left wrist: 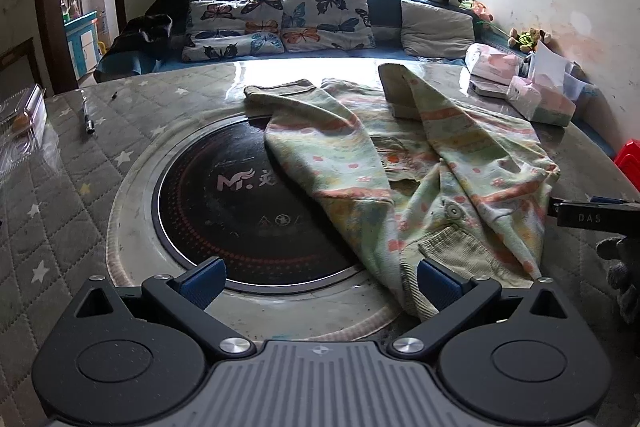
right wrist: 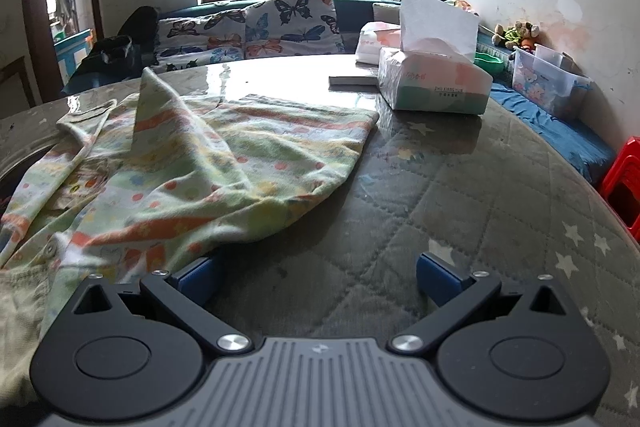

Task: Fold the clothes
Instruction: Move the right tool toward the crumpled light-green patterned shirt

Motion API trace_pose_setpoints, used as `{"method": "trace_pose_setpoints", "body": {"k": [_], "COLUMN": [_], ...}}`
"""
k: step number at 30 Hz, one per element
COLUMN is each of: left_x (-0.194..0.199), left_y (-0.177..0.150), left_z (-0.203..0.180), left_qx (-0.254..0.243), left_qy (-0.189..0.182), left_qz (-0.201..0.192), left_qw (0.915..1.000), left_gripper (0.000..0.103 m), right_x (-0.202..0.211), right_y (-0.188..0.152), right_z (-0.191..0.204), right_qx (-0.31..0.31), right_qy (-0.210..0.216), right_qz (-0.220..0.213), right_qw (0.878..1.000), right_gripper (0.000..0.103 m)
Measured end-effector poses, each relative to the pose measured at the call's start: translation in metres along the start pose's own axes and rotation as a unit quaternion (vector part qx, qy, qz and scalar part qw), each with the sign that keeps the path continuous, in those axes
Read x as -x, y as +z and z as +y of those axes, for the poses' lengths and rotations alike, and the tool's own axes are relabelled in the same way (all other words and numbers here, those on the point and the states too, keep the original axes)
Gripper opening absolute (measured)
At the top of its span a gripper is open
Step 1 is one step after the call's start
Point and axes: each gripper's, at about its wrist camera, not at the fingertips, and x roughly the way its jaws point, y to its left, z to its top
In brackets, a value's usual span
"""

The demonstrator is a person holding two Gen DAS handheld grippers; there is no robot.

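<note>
Garment (left wrist: 404, 163) judged soft, light, limp: grip its near ribbed hem at the bench's near edge; left claw (left wrist: 318, 285) and right claw (right wrist: 318, 281) wide, empty.

The near right part of the desk (right wrist: 500, 195) lies bare between the garment (right wrist: 208, 163) and the desk's edge, so a tool could pass there. Farther back, tissue packs (right wrist: 436, 83) and a flat box (right wrist: 352, 81) block the right rear. On the left, a pen (left wrist: 87, 117) and a clear plastic container (left wrist: 24, 115) stand near the edge.
</note>
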Motion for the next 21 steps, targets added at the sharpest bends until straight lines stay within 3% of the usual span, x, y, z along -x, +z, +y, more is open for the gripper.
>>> {"method": "trace_pose_setpoints", "body": {"k": [6, 10, 21], "left_x": [0.002, 0.005, 0.005], "left_y": [0.000, -0.001, -0.006], "left_z": [-0.001, -0.007, -0.006], "left_qx": [0.003, 0.002, 0.006], "left_qy": [-0.003, -0.004, -0.014], "left_qz": [0.003, 0.001, 0.004], "left_qw": [1.0000, 1.0000, 0.9999], "left_gripper": [0.103, 0.103, 0.103], "right_x": [0.021, 0.028, 0.062], "right_y": [-0.012, -0.010, -0.020], "right_z": [0.000, 0.005, 0.023], "right_qx": [-0.006, 0.010, 0.049], "right_qy": [0.005, 0.007, 0.022], "right_qz": [-0.021, 0.005, -0.012], "right_qw": [1.000, 1.000, 0.999], "right_gripper": [0.103, 0.103, 0.103]}}
